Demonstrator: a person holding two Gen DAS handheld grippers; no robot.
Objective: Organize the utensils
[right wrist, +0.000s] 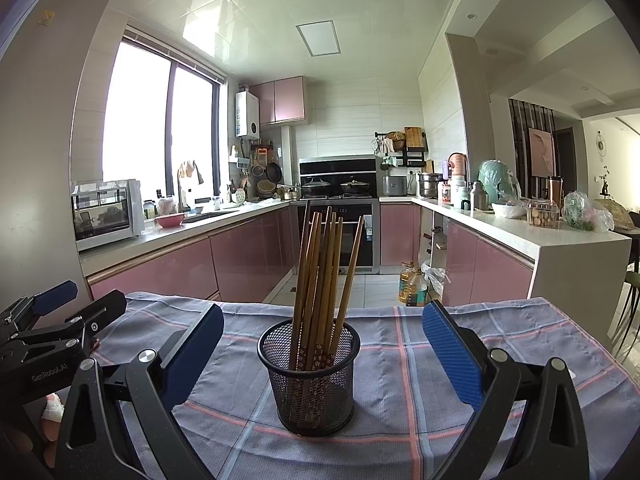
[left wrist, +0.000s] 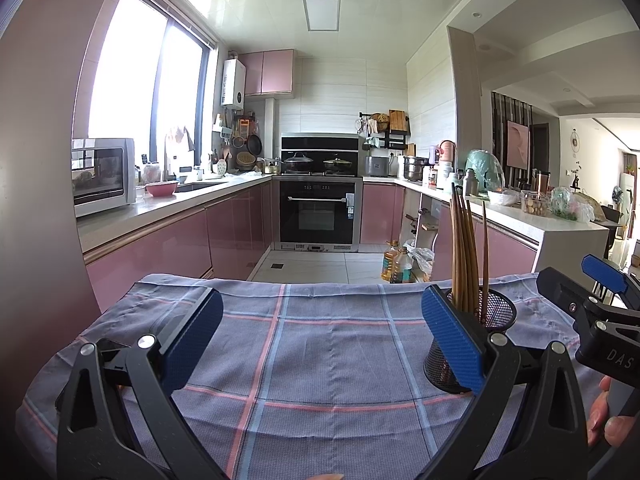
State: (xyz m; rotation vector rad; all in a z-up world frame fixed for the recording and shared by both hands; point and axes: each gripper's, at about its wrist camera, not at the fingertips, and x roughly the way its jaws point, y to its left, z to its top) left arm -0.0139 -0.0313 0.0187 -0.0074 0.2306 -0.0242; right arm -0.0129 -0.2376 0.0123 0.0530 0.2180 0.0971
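Observation:
A black mesh cup [right wrist: 310, 376] stands upright on a checked cloth [right wrist: 400, 400] and holds several wooden chopsticks [right wrist: 322, 276]. My right gripper [right wrist: 322, 356] is open and empty, its blue pads on either side of the cup without touching it. In the left wrist view the same cup [left wrist: 496, 316] and chopsticks [left wrist: 466, 256] show at the right, partly hidden behind a pad. My left gripper [left wrist: 320, 336] is open and empty over bare cloth [left wrist: 312, 352], left of the cup. Each gripper shows at the edge of the other's view: the right gripper [left wrist: 596, 300] and the left gripper [right wrist: 60, 312].
The cloth-covered table ends at its far edge [right wrist: 320, 304] before a tiled kitchen floor. Oil bottles [right wrist: 412, 284] stand on the floor beyond. Pink cabinets, an oven [left wrist: 318, 212] and cluttered counters ring the room.

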